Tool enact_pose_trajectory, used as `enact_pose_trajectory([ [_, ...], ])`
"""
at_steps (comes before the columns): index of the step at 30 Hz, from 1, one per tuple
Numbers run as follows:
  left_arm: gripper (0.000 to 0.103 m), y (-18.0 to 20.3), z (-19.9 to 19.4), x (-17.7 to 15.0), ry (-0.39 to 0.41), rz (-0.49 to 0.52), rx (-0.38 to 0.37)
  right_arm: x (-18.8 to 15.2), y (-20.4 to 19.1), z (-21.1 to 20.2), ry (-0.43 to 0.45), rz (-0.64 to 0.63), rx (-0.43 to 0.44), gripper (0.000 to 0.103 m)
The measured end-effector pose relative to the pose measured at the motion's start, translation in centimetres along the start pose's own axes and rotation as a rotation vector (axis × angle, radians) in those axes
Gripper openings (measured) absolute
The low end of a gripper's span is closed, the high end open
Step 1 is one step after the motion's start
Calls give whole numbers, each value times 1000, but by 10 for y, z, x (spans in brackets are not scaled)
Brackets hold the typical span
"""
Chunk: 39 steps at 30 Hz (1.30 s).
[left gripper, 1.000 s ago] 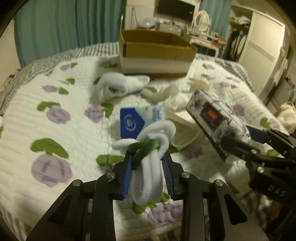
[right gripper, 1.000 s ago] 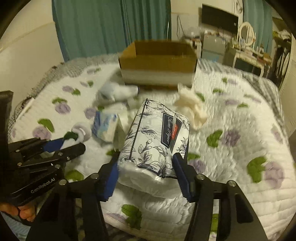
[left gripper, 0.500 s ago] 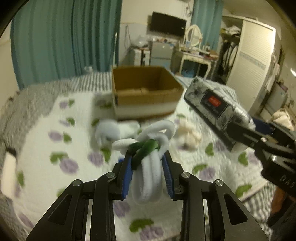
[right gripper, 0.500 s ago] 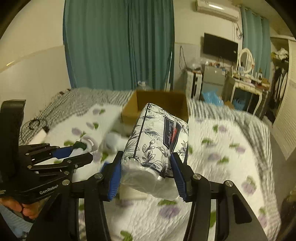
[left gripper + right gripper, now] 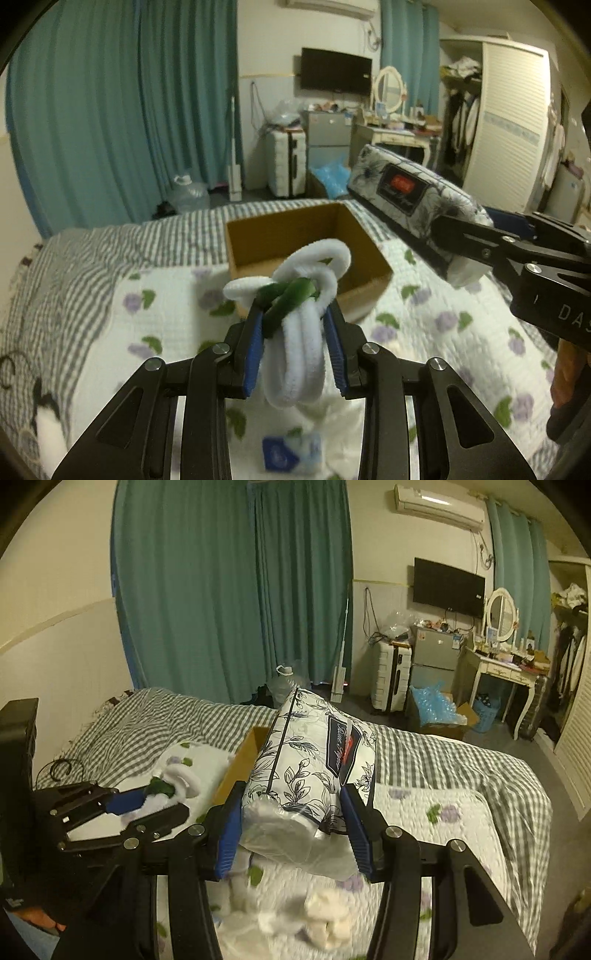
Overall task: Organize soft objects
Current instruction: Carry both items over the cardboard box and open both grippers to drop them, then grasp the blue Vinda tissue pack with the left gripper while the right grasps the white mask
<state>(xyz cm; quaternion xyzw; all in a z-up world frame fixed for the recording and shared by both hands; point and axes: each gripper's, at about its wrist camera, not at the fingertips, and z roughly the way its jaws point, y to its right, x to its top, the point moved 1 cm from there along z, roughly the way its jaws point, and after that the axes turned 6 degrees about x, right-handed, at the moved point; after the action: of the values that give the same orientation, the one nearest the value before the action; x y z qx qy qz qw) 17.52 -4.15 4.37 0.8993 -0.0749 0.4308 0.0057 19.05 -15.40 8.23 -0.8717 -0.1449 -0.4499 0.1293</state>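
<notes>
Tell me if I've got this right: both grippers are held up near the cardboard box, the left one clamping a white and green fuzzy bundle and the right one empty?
Not quite: the right gripper isn't empty. The right wrist view shows it clamping a floral tissue pack. The rest holds.

I see teal curtains [image 5: 236,590] covering the far wall, a dark television [image 5: 448,586] mounted beside them, an air conditioner [image 5: 439,501] above, a white dressing table [image 5: 511,668] with an oval mirror [image 5: 500,614], and dim yellowish light.
</notes>
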Motion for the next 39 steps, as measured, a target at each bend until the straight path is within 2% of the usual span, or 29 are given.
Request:
enact_pose_trajectory([
  [6, 31, 3, 68, 21, -57, -4, 2, 23, 32, 73, -54, 33, 36, 51],
  [11, 31, 1, 132, 25, -137, -36, -23, 17, 52, 129, -110, 33, 53, 51],
  [16, 32, -2, 164, 27, -154, -36, -3, 1, 74, 173, -155, 42, 50, 52],
  [18, 36, -2, 170, 26, -154, -36, -5, -3, 80, 179, -152, 53, 67, 54],
  [19, 36, 1, 170, 26, -149, -32, -7, -3, 82, 181, -144, 60, 70, 58],
  [20, 37, 1, 170, 26, -141, -30, -10, -4, 84, 179, -134, 71, 69, 60],
  [23, 50, 3, 166, 27, -128, -31, -3, -3, 87, 176, -120, 97, 74, 69],
  [25, 63, 0, 162, 31, -121, -47, 0, 3, 86, 166, -100, 88, 43, 80],
  [26, 66, -1, 159, 34, -103, -56, 7, 6, 83, 159, -88, 80, 27, 84],
  [28, 75, -2, 147, 38, -74, -65, 29, 14, 81, 139, -61, 69, 0, 86],
  [31, 76, -6, 120, 44, -22, -45, 56, 24, 74, 107, -44, 43, -81, 98],
  [33, 80, -9, 96, 48, 14, -19, 73, 28, 68, 84, -40, 18, -140, 100],
  [34, 88, -10, 85, 49, 26, -8, 79, 30, 63, 69, -35, 5, -157, 101],
  [36, 96, -14, 60, 48, 65, 15, 100, 31, 56, 44, -22, -13, -174, 103],
  [39, 100, -22, 20, 39, 123, 48, 134, 27, 42, 7, -15, -43, -204, 103],
])
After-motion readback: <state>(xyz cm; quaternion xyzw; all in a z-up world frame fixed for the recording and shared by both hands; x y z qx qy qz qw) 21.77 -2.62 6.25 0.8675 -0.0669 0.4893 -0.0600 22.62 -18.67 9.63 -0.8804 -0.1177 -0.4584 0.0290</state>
